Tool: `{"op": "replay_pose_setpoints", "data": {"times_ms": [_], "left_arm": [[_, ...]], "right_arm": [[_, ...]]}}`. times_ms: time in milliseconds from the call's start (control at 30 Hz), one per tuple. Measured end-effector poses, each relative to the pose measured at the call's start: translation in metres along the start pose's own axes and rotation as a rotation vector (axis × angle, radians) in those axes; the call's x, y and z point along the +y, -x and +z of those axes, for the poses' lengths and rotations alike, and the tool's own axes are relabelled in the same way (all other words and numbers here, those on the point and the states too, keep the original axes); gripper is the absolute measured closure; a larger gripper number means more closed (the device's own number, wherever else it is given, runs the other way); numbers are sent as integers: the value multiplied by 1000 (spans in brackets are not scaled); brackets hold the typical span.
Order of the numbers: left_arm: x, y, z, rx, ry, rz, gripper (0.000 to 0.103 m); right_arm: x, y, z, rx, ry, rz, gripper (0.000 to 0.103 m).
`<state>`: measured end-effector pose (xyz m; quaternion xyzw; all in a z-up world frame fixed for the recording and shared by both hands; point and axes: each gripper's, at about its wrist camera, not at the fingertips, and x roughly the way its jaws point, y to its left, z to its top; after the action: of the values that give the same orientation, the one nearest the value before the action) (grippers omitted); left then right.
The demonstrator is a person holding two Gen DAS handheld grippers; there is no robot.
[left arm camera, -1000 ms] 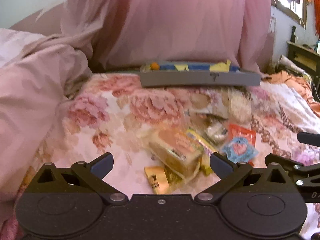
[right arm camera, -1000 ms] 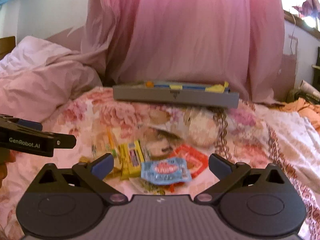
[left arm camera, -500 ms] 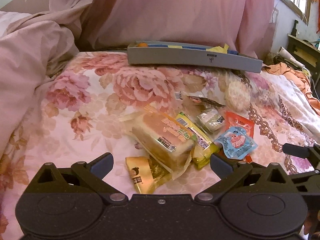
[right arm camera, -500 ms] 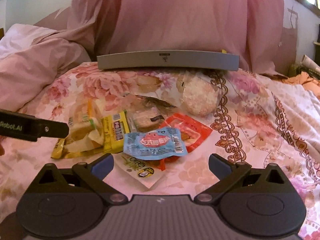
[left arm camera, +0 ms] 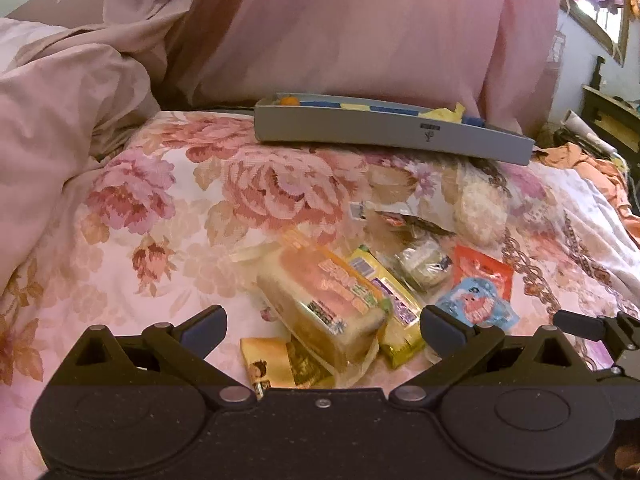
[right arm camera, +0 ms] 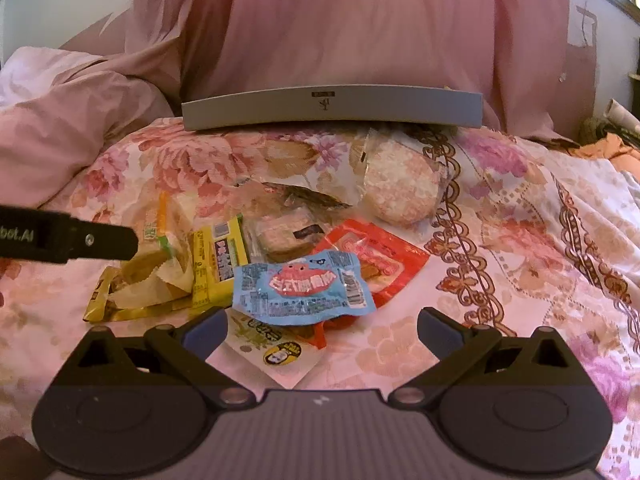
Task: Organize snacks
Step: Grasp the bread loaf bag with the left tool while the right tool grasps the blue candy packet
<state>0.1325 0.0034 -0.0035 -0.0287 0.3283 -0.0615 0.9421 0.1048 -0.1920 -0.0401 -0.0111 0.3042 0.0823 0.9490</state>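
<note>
A pile of snack packets lies on the floral bedspread (left arm camera: 160,240). My left gripper (left arm camera: 322,326) is open, low over a clear-wrapped bread loaf (left arm camera: 320,300), with a yellow packet (left arm camera: 396,312) and a gold packet (left arm camera: 266,364) beside it. My right gripper (right arm camera: 322,326) is open, just short of a blue packet (right arm camera: 300,288) that lies on a red packet (right arm camera: 376,256). A round pale rice cracker (right arm camera: 400,188) lies behind. A grey tray (left arm camera: 384,132) with a few items in it sits at the far edge; it also shows in the right wrist view (right arm camera: 332,110).
A pink duvet (left arm camera: 60,120) is heaped at the left. A pink curtain (left arm camera: 340,28) hangs behind the tray. Orange cloth (left arm camera: 592,164) and dark furniture (left arm camera: 612,120) stand at the far right. The left gripper's finger (right arm camera: 80,238) shows at the left of the right wrist view.
Both grippers have come down and closer to the snack pile, so the packets look larger. Both stay open. The snacks have not moved.
</note>
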Motion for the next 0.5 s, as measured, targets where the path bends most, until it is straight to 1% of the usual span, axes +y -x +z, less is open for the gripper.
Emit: {"op": "replay_pose_setpoints", "data": {"times_ms": [133,333,500], "left_arm": [[-1,-8,5,16,8,45,1],[-3,-23,16,26,21,81,1],[-7,-42,25,57,53,69,1]], "right_arm": [[3,-8,3,-6,22,3,0],[7,-25,10,-23,43,18,0],[7,-40,16,-31,43,48,0]]}}
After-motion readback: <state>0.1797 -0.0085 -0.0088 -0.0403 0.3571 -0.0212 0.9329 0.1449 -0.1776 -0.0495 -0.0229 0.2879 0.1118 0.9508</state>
